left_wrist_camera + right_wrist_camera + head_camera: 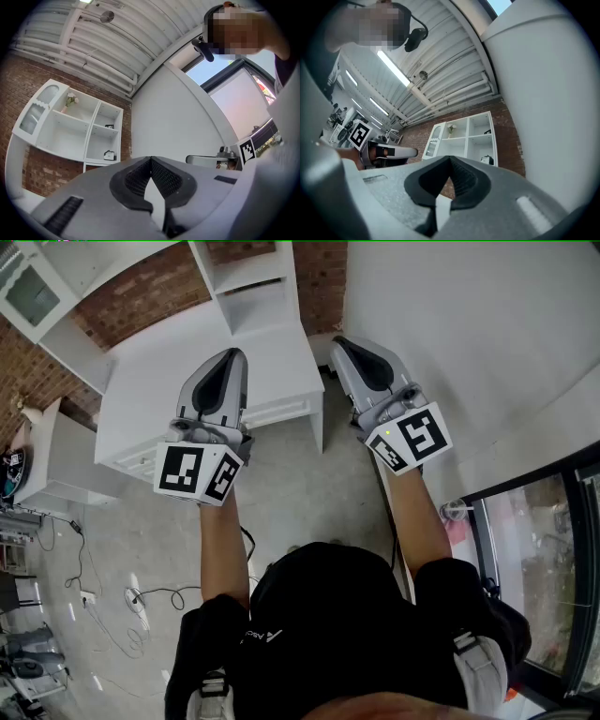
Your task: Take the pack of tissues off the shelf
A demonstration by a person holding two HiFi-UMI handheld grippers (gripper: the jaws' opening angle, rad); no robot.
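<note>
A white shelf unit (75,131) stands against a brick wall, well ahead of both grippers. A small white and dark pack, probably the tissues (109,155), sits in its lower right compartment; the right gripper view shows the same pack (487,160) in the shelf unit (464,138). My left gripper (151,159) is shut with nothing between its jaws, held up over the white cabinet (281,371). My right gripper (450,160) is also shut and empty. In the head view the left gripper (231,356) and right gripper (350,343) point forward side by side.
A vase of flowers (70,99) stands in an upper compartment and a small dark item (108,126) in the one above the pack. A white curved wall (469,343) rises on the right. Cables (141,601) lie on the floor at the left.
</note>
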